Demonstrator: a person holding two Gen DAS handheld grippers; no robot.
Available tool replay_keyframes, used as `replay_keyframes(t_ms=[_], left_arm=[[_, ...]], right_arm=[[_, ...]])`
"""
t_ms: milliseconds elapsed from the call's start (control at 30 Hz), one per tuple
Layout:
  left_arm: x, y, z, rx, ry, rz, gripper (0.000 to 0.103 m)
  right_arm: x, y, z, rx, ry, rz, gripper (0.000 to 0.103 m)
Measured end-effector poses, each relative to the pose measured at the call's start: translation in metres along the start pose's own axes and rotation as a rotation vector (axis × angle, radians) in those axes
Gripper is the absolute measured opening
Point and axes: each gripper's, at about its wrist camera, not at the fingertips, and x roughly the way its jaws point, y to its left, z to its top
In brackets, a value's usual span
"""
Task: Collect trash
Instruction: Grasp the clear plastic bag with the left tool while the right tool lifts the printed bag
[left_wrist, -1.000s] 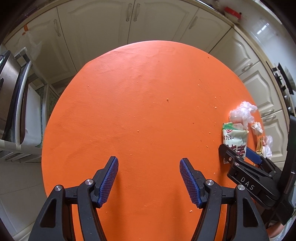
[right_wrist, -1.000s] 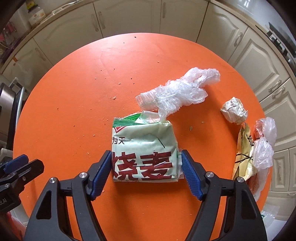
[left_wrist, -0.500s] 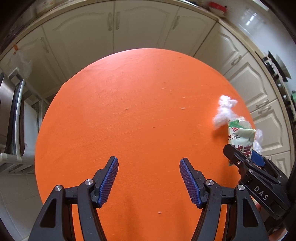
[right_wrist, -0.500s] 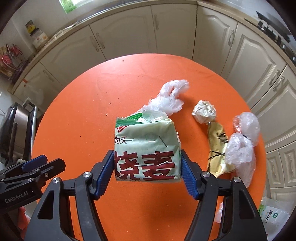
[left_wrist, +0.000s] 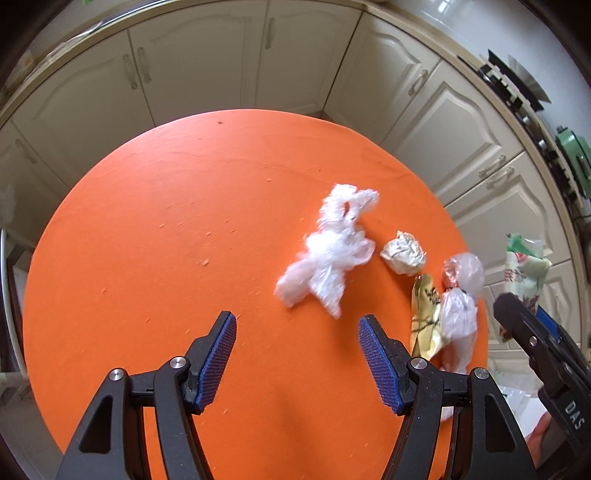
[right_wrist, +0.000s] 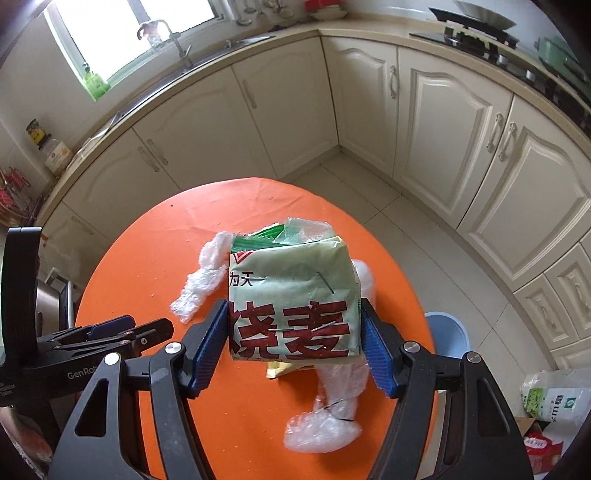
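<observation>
- Trash is what I am after: my right tongs (right_wrist: 293, 343) are clamped on a pale green food packet (right_wrist: 291, 299) with big red characters, both blue pads pressing its sides, and it hangs clear above the orange round table (right_wrist: 122, 266).
- Seen from my left side, the same packet (left_wrist: 526, 264) sits out past the table's right edge, in front of the cream cupboards (left_wrist: 491, 206).
- My left tongs (left_wrist: 297, 360) stand wide apart with nothing between them, over bare orange cloth (left_wrist: 147, 258) near the close rim.
- Just ahead and to the right of them lies a crumpled clear plastic glove (left_wrist: 328, 254).
- Beside it, further right, is a ball of crumpled paper (left_wrist: 403, 253).
- Close to the right rim lie a gold wrapper (left_wrist: 424, 317) and a knotted clear bag (left_wrist: 460, 295), touching each other.
- The left half of the table is open, with only crumbs on it.
- Beyond the right edge, low on the tiled floor (right_wrist: 391, 206), part of a blue bin (right_wrist: 448, 336) shows.
- A wide strip of floor runs between the table and the cupboards.
</observation>
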Motion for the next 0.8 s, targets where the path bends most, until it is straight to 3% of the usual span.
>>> replay_keyframes(t_ms=[233,300,333,367,400,600,800], left_arm=[[0.041,-0.011,0.033,-0.008,0.026,-0.006,0.064],[0.052,-0.013,0.038,-0.015,0.029,-0.009,0.06],[0.057,-0.014,0.04,-0.013,0.032,-0.004,0.054],[0.062,-0.015,0.041,-0.002,0.037,-0.002,0.03],[0.067,-0.016,0.041,0.005,0.048,0.0,0.018],[0.056,-0.026,0.036,0.046,-0.018,0.011,0.013],[0.025,-0.043,0.021,0.08,-0.081,-0.013,0.013]], right_arm=[[0.011,-0.025,0.009,0.03,0.007,-0.01,0.069],[0.017,-0.028,0.013,0.032,0.009,-0.016,0.069],[0.021,-0.03,0.015,0.034,0.012,-0.02,0.069],[0.024,-0.033,0.016,0.037,0.016,-0.021,0.069],[0.028,-0.036,0.016,0.043,0.019,-0.021,0.069],[0.037,-0.042,0.018,0.057,0.037,-0.026,0.069],[0.015,-0.044,0.012,0.061,0.008,-0.019,0.069]])
